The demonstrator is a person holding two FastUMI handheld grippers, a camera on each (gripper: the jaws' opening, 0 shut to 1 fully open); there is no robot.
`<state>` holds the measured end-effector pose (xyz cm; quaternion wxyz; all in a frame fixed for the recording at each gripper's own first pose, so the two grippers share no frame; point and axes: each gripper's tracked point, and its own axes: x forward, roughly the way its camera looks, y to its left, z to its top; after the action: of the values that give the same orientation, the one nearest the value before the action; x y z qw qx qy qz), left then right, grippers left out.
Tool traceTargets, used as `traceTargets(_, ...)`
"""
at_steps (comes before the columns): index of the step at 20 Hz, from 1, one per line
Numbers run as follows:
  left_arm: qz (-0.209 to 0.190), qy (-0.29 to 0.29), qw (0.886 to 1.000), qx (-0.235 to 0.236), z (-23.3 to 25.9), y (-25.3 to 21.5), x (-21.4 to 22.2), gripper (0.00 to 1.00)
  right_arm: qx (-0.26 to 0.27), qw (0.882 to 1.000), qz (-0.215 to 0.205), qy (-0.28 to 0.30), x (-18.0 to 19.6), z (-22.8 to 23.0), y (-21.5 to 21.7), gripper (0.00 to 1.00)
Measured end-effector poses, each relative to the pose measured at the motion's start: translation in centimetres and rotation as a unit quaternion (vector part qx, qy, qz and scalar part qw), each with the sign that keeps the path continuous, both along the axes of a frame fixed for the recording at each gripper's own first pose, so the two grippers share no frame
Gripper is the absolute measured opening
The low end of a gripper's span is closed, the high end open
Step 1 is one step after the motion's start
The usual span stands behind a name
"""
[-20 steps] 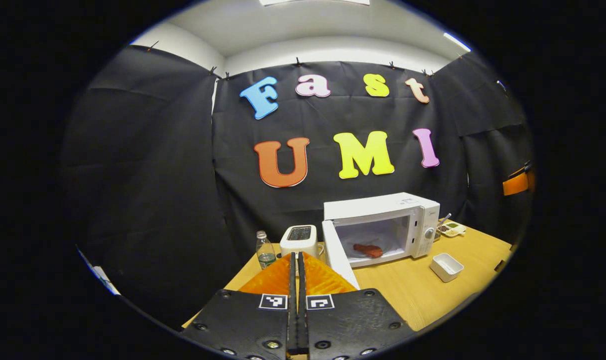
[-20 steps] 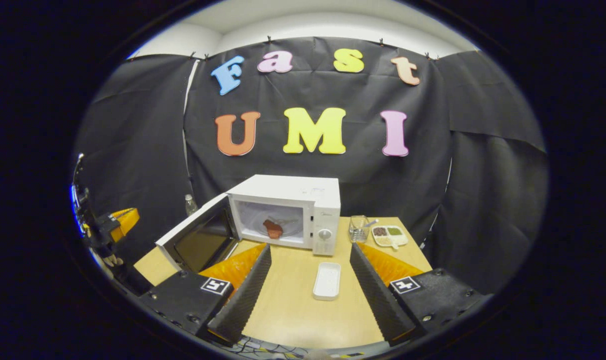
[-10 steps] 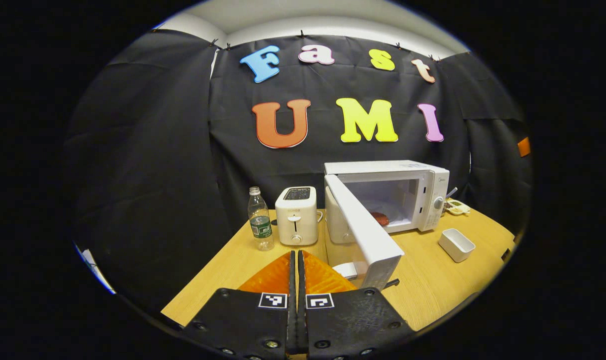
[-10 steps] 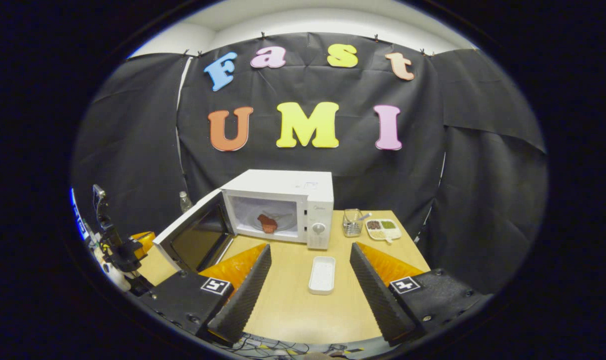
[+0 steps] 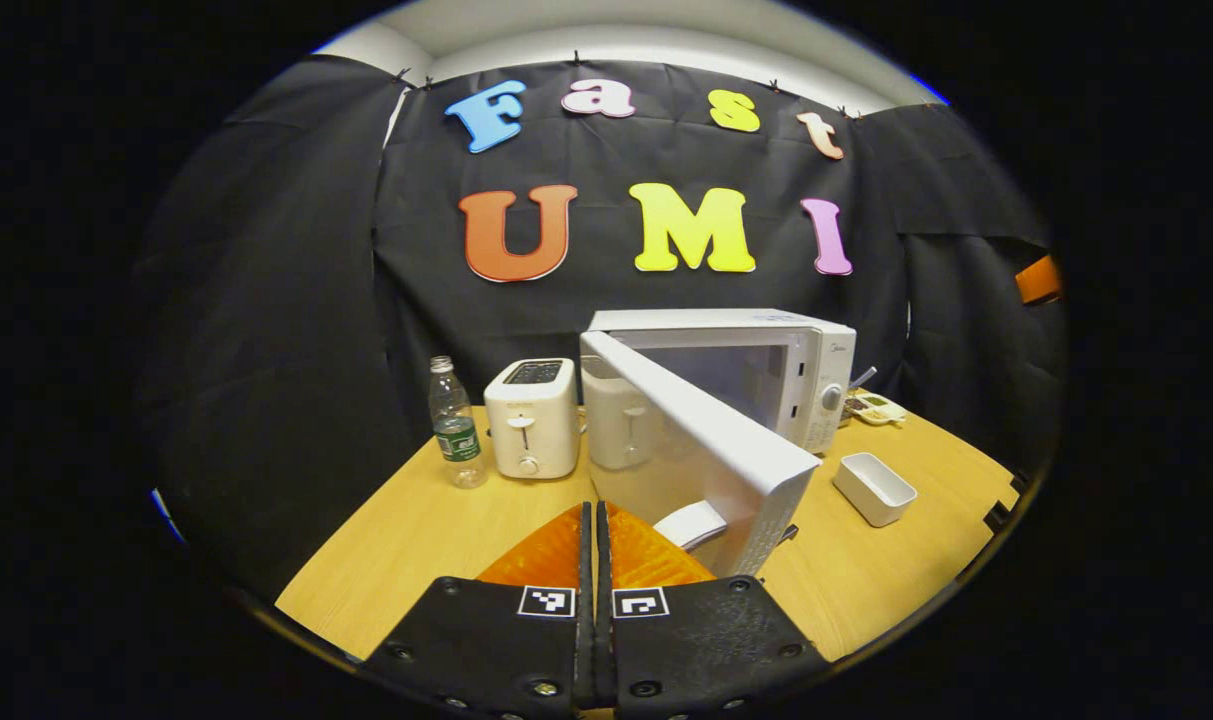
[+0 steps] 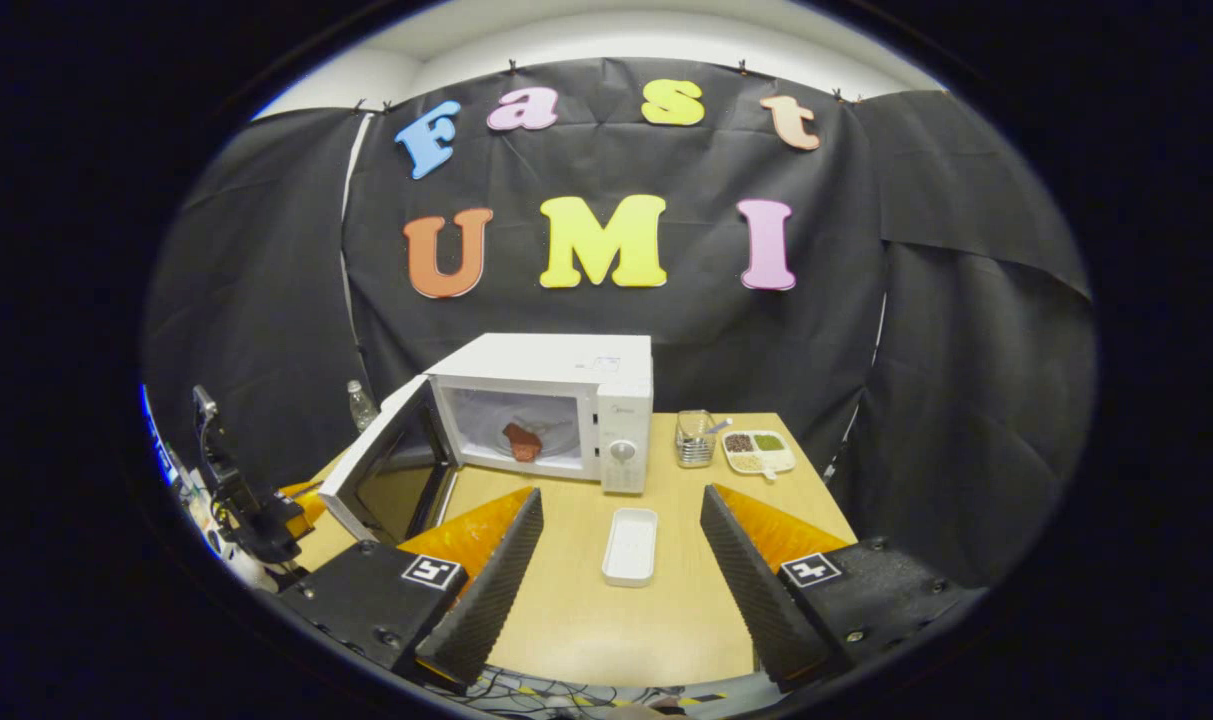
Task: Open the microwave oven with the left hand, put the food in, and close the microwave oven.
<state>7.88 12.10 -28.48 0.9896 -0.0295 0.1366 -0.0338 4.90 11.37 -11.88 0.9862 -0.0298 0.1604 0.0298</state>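
Observation:
The white microwave [image 6: 556,385] stands at the back of the wooden table [image 6: 616,620], its door [image 6: 386,470] hanging partly open to the left. A reddish piece of food [image 6: 521,441] lies inside on the turntable. In the left gripper view my left gripper [image 5: 594,512] is shut with nothing in it, close to the outer face of the door [image 5: 701,450]; I cannot tell whether it touches. The microwave body [image 5: 811,360] sits behind the door. My right gripper [image 6: 621,495] is open and empty, held back over the table's near side. The left gripper [image 6: 266,515] appears at the far left.
An empty white dish [image 6: 631,545] lies between the right gripper's fingers, further off. A cutlery holder [image 6: 696,440] and a condiment tray [image 6: 759,452] stand right of the microwave. A toaster [image 5: 531,415] and a water bottle [image 5: 454,425] stand left of it.
The left gripper has dropped and come close to the outside of the door, and the door has swung partway toward closing. The right gripper has drawn back slightly, still open.

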Motion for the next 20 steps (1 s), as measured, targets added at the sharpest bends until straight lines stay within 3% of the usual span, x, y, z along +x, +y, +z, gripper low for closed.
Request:
traceTargets(1, -0.017, -0.001, 1.0, -0.004, 0.1, -1.5, 0.1, 0.0, 0.001, 1.0, -0.002, -0.001, 0.0, 0.0, -0.3, 1.0)
traceTargets(2, -0.031, -0.003, 1.0, -0.004, 0.2, -2.9, 0.4, 0.0, 0.0, 1.0, -0.007, 0.002, 0.0, -0.1, -0.7, 0.91)
traceTargets(5, -0.064, -0.007, 0.998, 0.004, 0.1, -6.5, 1.5, 0.0, -0.004, 1.0, -0.014, 0.005, 0.2, -0.3, -1.9, 0.91)
traceTargets(6, -0.074, -0.007, 0.997, 0.0, 0.1, -7.7, 1.9, 0.0, -0.004, 1.0, -0.017, 0.007, 0.4, -0.3, -2.3, 1.0)
traceTargets(8, -0.096, -0.009, 0.995, -0.004, 0.3, -9.9, 3.0, 0.0, -0.006, 1.0, -0.025, 0.011, 0.6, -0.4, -3.2, 1.0)
traceTargets(9, -0.107, -0.011, 0.994, -0.004, 0.4, -11.0, 3.5, 0.0, -0.005, 0.999, -0.029, 0.013, 0.8, -0.6, -3.6, 0.92)
traceTargets(10, -0.117, -0.012, 0.993, -0.004, 0.4, -12.1, 4.1, 0.0, -0.004, 0.999, -0.034, 0.013, 0.9, -0.5, -4.2, 0.91)
traceTargets(11, -0.126, -0.013, 0.992, -0.003, 0.4, -13.0, 4.7, 0.0, -0.004, 0.999, -0.04, 0.014, 1.0, -0.6, -4.8, 1.0)
traceTargets(12, -0.134, -0.014, 0.991, -0.002, 0.4, -13.9, 5.3, 0.0, -0.002, 0.999, -0.045, 0.015, 1.2, -0.5, -5.3, 0.91)
traceTargets(13, -0.141, -0.011, 0.99, -0.003, 0.3, -14.9, 6.0, 0.0, -0.003, 0.999, -0.05, 0.015, 1.4, -0.5, -5.8, 1.0)
traceTargets(14, -0.15, -0.013, 0.989, -0.006, 0.3, -15.8, 6.7, 0.0, -0.005, 0.998, -0.057, 0.017, 1.5, -0.6, -6.5, 0.91)
traceTargets(15, -0.157, -0.015, 0.987, -0.007, 0.4, -16.7, 7.4, 0.0, -0.005, 0.998, -0.063, 0.018, 1.7, -0.6, -7.0, 1.0)
traceTargets(16, -0.163, -0.013, 0.987, -0.008, 0.2, -17.5, 8.1, 0.0, -0.005, 0.997, -0.069, 0.02, 1.9, -0.7, -7.6, 0.91)
traceTargets(17, -0.166, -0.012, 0.986, -0.01, 0.2, -18.2, 8.8, 0.0, -0.002, 0.997, -0.075, 0.024, 2.1, -0.9, -8.2, 1.0)
traceTargets(18, -0.168, -0.013, 0.986, -0.012, 0.1, -18.8, 9.8, 0.0, -0.001, 0.996, -0.08, 0.026, 2.4, -1.0, -8.7, 1.0)
traceTargets(19, -0.17, -0.012, 0.985, -0.013, 0.1, -19.5, 10.7, 0.0, -0.001, 0.996, -0.086, 0.026, 2.7, -1.1, -9.3, 0.92)
traceTargets(20, -0.171, -0.012, 0.985, -0.015, 0.2, -19.9, 11.5, 0.0, -0.001, 0.996, -0.09, 0.027, 3.1, -1.1, -9.8, 0.92)
